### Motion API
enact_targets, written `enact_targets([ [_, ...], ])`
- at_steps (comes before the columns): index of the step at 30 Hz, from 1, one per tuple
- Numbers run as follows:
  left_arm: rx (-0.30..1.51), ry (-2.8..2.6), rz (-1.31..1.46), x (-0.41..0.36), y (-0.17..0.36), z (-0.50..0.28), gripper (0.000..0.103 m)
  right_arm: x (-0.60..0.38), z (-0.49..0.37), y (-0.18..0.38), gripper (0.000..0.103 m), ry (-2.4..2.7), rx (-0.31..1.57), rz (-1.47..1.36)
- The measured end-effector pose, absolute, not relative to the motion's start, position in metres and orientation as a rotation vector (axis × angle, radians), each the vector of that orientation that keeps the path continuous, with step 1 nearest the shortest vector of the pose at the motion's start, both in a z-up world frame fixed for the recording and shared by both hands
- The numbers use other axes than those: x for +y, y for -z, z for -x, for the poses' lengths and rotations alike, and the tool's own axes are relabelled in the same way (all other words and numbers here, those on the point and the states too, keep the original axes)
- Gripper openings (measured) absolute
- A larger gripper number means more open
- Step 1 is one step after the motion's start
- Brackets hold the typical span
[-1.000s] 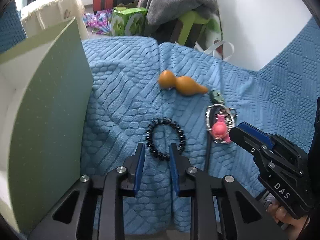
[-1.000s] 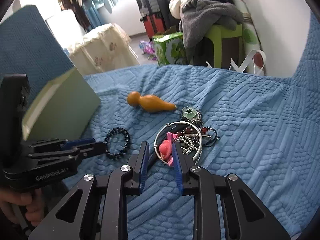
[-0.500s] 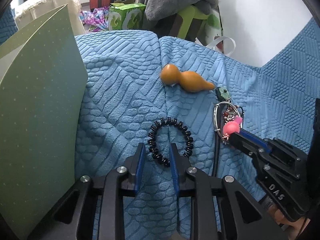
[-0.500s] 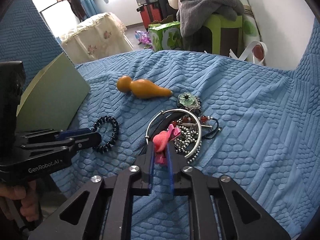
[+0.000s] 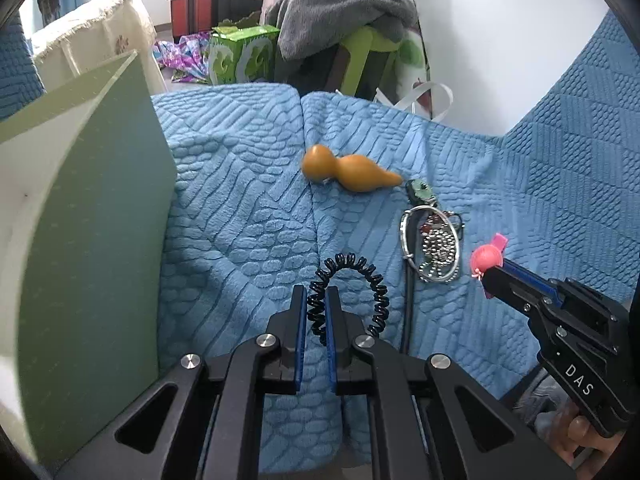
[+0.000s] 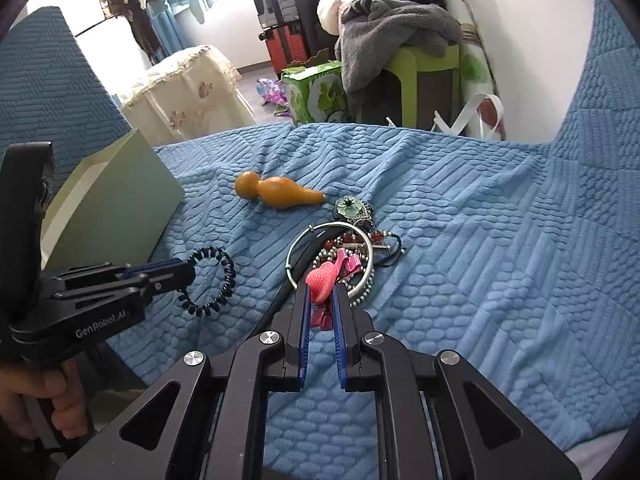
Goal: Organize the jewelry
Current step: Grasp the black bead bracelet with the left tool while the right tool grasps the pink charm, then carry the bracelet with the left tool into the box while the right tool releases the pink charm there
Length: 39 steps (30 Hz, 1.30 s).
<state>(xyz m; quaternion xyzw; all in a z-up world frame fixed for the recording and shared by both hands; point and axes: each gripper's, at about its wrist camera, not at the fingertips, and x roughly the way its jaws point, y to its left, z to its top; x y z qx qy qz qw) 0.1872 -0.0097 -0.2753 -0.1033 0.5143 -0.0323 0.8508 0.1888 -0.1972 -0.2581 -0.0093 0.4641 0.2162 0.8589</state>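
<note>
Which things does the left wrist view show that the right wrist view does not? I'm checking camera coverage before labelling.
Only the left wrist view: the left gripper seen along its own jaws, shut on the black bead bracelet; the "DAS" lettering on the other gripper.

Only the right wrist view: the red beads inside the silver bangle; the "GenRobot" lettering; hanging clothes at top left.

Both: the orange gourd, green box, blue blanket, and the right gripper shut on the pink clip.
</note>
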Motion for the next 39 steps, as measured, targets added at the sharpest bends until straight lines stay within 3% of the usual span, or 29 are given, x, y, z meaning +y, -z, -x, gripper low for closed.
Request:
enact_targets([
  [17,0.974,0.086,0.224,-0.006,0.186,-0.138,0.007,-0.204,-0.139,0.205,0.009,-0.403,0.97,-0.01],
  [39,0.825,0.083,0.2,0.036,0.081,-0.12,0.007,-0.17,-0.134,0.098,0.009,-0.409,0.81,-0.046],
])
